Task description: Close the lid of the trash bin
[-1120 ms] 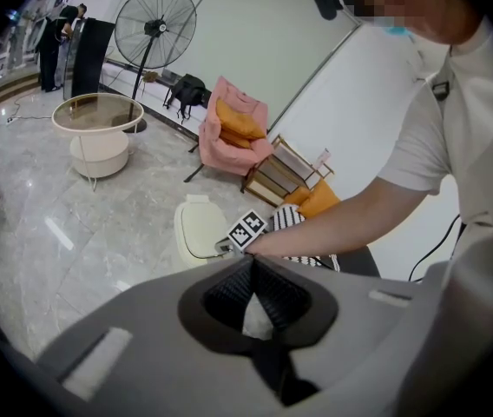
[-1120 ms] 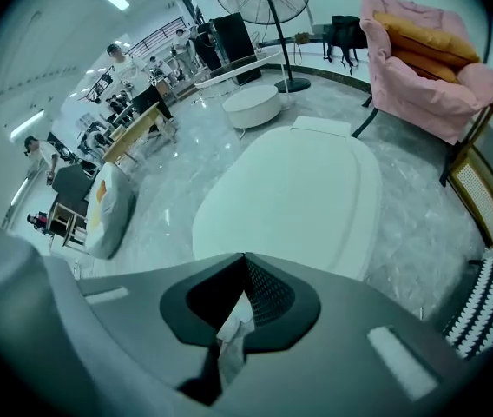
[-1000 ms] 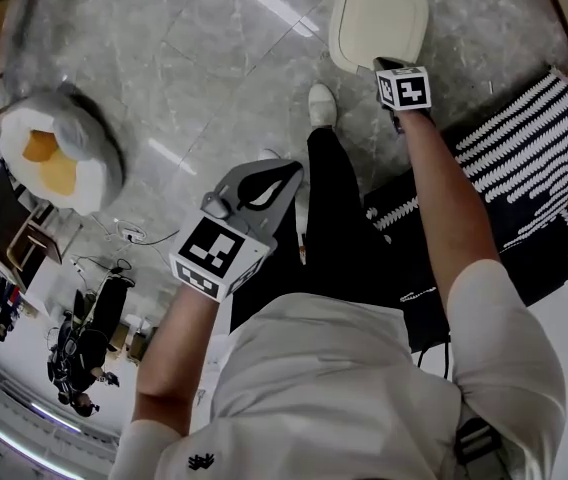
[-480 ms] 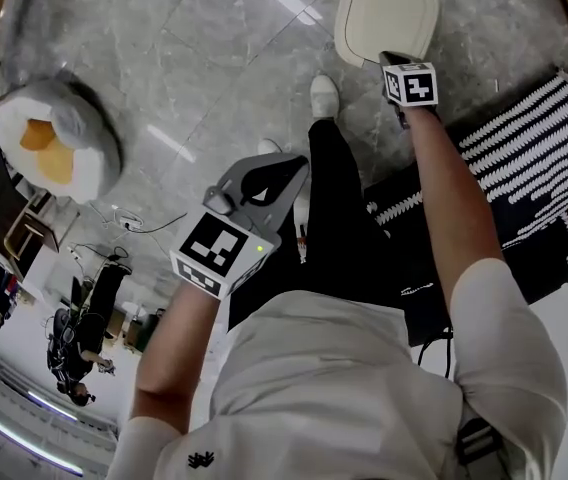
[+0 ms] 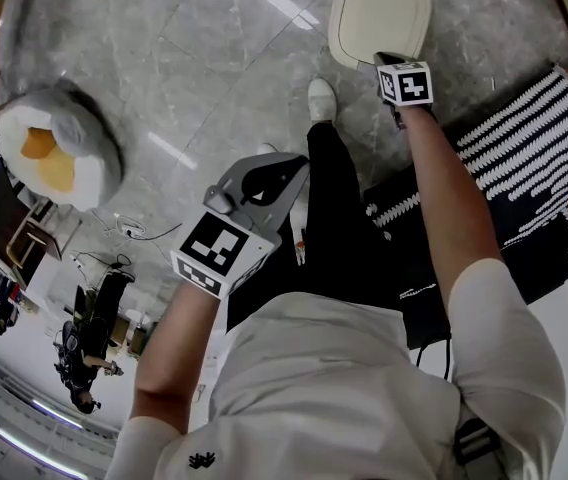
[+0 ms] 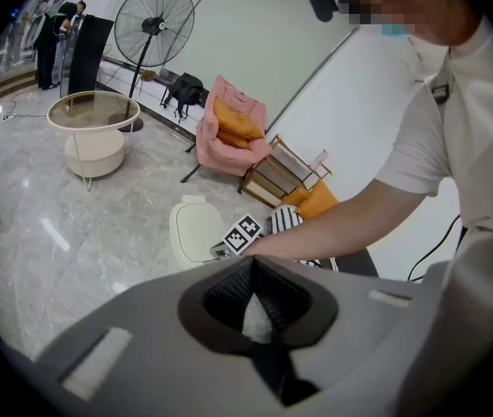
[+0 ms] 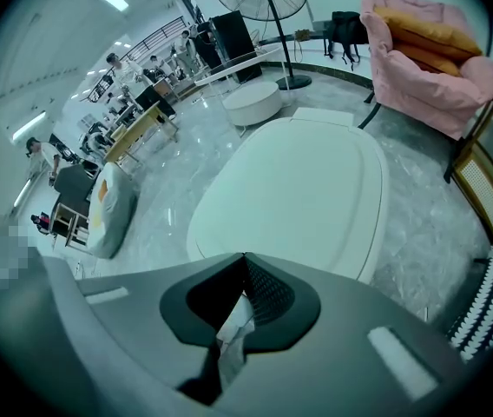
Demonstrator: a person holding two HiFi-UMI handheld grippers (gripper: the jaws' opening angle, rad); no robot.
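Observation:
The cream trash bin (image 5: pixel 379 13) stands on the marble floor at the top of the head view, its lid lying flat and closed. My right gripper (image 5: pixel 384 61) hovers at the bin's near edge, jaws together with nothing between them. In the right gripper view the lid (image 7: pixel 299 189) fills the middle, just beyond the right gripper (image 7: pixel 244 255). My left gripper (image 5: pixel 300 167) is held lower, over the person's leg, also shut and holding nothing. The left gripper view shows the bin (image 6: pixel 196 228) farther off, past the left gripper (image 6: pixel 253 257), with the right gripper's marker cube beside it.
A fried-egg cushion (image 5: pixel 54 158) lies on the floor at left. A black-and-white striped rug (image 5: pixel 524 158) lies at right. The person's shoe (image 5: pixel 321 101) is just short of the bin. A pink armchair (image 7: pixel 429 59), a round table (image 6: pixel 95 129) and a standing fan (image 6: pixel 153 24) stand beyond.
Nothing clear: the right gripper stays at the bin's near edge, the left stays over the leg, and the view only wobbles slightly.

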